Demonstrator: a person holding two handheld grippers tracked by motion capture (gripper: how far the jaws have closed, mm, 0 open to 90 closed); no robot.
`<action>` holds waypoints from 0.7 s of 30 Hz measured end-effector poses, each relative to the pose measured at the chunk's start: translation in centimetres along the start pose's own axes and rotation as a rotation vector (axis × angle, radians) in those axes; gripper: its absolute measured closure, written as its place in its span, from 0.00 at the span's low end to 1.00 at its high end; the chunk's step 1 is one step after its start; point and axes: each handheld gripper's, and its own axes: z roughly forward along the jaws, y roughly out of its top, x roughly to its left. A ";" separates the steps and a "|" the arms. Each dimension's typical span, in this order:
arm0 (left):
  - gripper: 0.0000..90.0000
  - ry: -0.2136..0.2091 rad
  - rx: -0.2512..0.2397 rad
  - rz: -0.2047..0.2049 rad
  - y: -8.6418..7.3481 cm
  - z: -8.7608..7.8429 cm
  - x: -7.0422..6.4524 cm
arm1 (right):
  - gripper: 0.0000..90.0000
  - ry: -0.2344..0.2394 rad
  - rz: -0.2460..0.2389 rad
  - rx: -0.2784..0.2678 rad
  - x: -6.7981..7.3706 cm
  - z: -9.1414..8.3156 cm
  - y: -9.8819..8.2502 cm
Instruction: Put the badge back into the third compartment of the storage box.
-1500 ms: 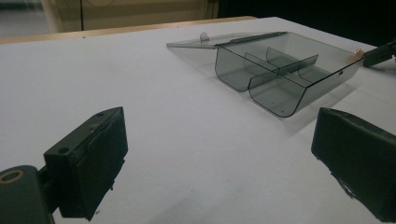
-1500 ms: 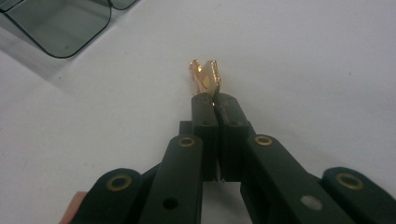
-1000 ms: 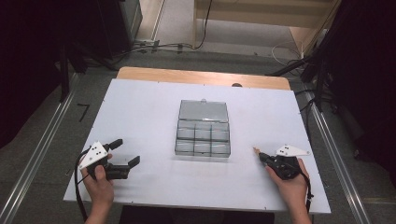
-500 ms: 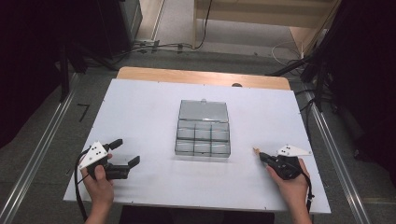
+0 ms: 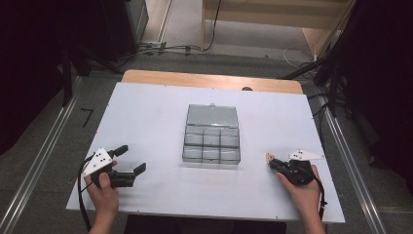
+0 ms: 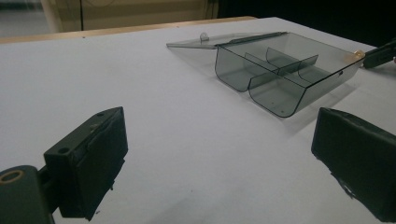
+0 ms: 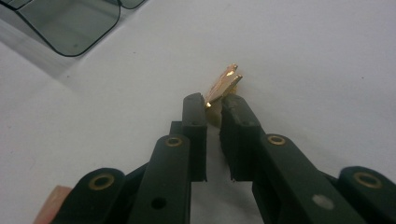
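At the lower left of the high view the left tongs (image 5: 130, 161) rest on the white desk (image 5: 146, 112), jaws spread wide with nothing between them; they lie as they did a second ago. In the left gripper view both black pads frame bare desk, with the box further off at the upper right.

At the centre of the high view sits the clear compartment box (image 5: 212, 146), its lid (image 5: 212, 116) folded flat back toward the top of the frame. The compartments look empty, as far as the tinted plastic lets one see.

At the lower right of the high view the right tongs (image 5: 271, 160) point toward the box but stay apart from it, with a small gold-coloured metal piece (image 5: 268, 156) at their tips. Here is the change: these jaws have just been opening a little. In the right gripper view the gold piece (image 7: 223, 85) is at the very tips, the gap narrow. Whether the pads truly press on it or it merely leans between them on the desk cannot be told.

A slackening grip this far short of the box probably means a re-grip, or a slip in the making; the piece has not reached any compartment.
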 end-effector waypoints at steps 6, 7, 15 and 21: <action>0.05 0.001 0.003 0.003 0.0 0.0 0.0 | 0.79 -0.034 0.034 0.002 0.0 0.2 0.3; 0.05 0.001 0.004 0.003 0.0 0.0 0.0 | 0.78 -0.033 0.039 0.002 0.1 0.2 0.4; 0.05 0.002 0.009 0.007 0.0 0.1 -0.1 | 0.70 -0.041 0.149 0.005 0.4 0.7 0.9; 0.05 0.001 0.011 0.008 0.0 0.1 -0.1 | 0.79 -0.117 0.173 -0.002 1.2 1.0 1.1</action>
